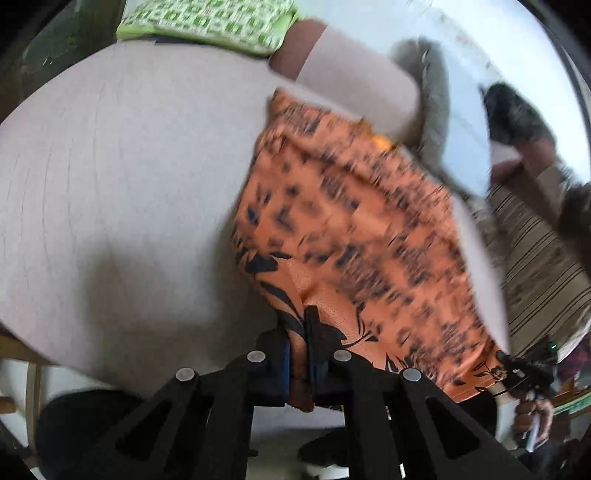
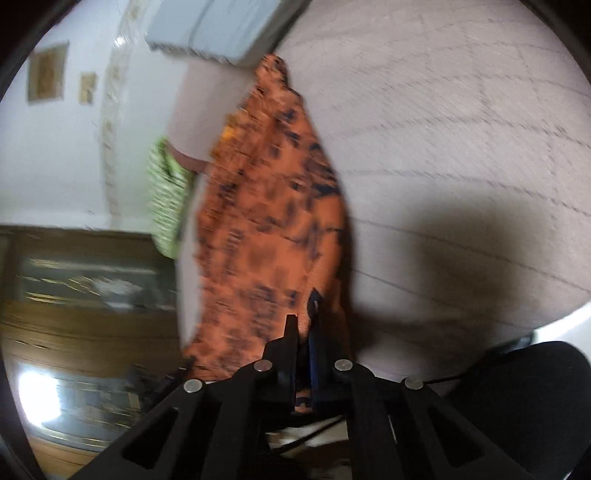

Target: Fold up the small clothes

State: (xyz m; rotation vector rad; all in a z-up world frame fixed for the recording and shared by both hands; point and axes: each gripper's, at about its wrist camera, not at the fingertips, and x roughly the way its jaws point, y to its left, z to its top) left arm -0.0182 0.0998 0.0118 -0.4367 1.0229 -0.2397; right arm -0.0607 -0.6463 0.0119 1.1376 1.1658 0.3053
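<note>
At six o'clock, my left gripper [image 1: 300, 332] and right gripper [image 2: 304, 314] each pinch the orange garment [image 1: 343, 221]. Bare tabletop [image 1: 122, 177] spreads toward nine o'clock; motion blur hides the far hem.

No legible text, perhaps through blur

The orange cloth [image 1: 354, 229] with black leaf print is thin woven fabric with a slight sheen and a fine crepe grain near the fingers. The table cover [image 1: 122, 166] is matt pale grey cloth, faintly lined. The gripper fingers [image 1: 314, 332] are matt black plastic with dull silver metal pins. At the far edge lies a green patterned cloth [image 1: 207, 22], matt and soft-looking.
</note>
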